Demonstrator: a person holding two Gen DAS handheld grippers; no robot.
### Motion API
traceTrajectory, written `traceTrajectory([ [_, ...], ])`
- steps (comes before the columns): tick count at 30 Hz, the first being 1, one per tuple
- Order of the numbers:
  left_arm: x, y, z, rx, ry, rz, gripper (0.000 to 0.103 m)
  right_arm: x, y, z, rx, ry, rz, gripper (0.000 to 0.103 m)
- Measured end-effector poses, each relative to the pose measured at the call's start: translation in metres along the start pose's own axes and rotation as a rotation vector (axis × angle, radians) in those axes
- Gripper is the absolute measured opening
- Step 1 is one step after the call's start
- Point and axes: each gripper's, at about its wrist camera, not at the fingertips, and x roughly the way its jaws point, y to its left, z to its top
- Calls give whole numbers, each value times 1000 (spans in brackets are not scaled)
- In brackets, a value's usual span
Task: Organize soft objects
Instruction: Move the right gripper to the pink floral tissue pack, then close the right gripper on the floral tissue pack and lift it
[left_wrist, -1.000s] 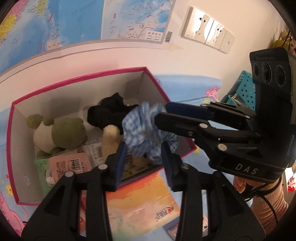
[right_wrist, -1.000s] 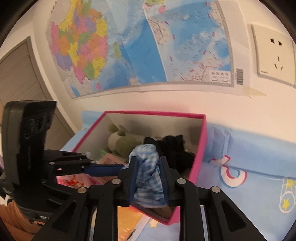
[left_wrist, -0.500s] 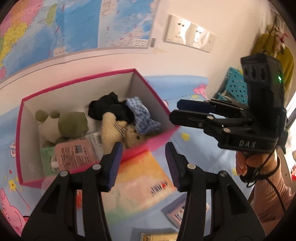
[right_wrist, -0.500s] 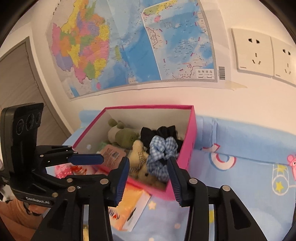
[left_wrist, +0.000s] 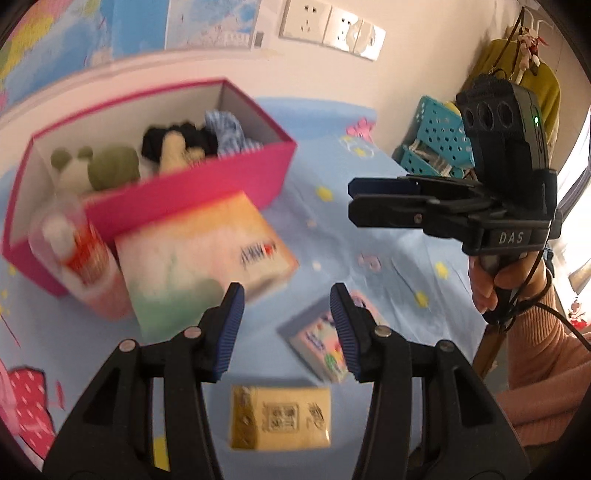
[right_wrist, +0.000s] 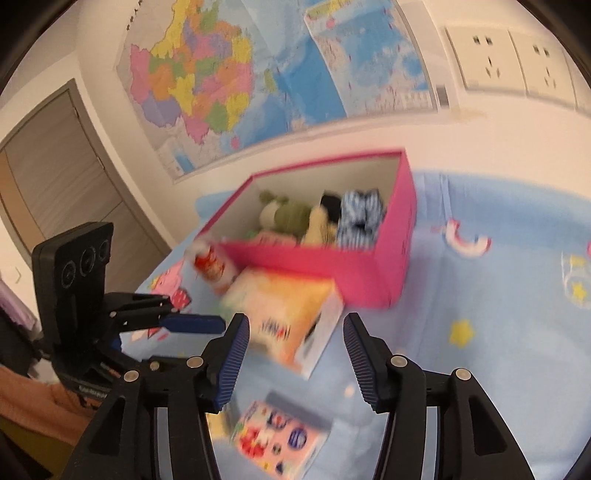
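- A second ago the right gripper held the blue checked cloth over the pink box; the cloth now lies inside the box at its right end, against the black cloth, and the gripper has pulled back toward the near side.
- The right jaws have just been opening and stand released, with nothing between them.
- The left gripper has also drawn back from the box; its jaws are apart and empty, over the blue bed sheet.
- In the box, from left to right: a green and white plush toy, a tan plush toy, the black cloth, then the checked cloth.
- Just in front of the box's near wall lie a big tissue pack and a clear bottle with a red label, both touching or nearly touching the wall.
- Nearer, a small pastel pack and a yellow packet lie apart on the sheet.
- The sheet to the right of the box is open up to a teal basket by the wall.
- The right gripper's body reads "DAS"; print on the packs and the wall map is too blurred to read.
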Motion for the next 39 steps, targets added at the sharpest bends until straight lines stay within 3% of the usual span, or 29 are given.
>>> traceTrajectory([
  [12,23,0,-37,-74,90,-64,50,12,-9,-68,127,112,6,54],
  [25,33,-13,-43,-61,124,-92,50,13,-9,-88,173,135,13,54],
  [27,34,-16,-45,-58,132,-95,45,13,-8,-90,179,133,21,54],
  [31,35,-18,-46,-63,140,-120,43,15,-7,-93,185,135,23,54],
  [36,38,-20,-45,-62,149,-135,42,16,-7,-96,194,139,36,44],
  [39,39,-21,-44,-69,154,-139,42,16,-6,-97,199,135,31,43],
])
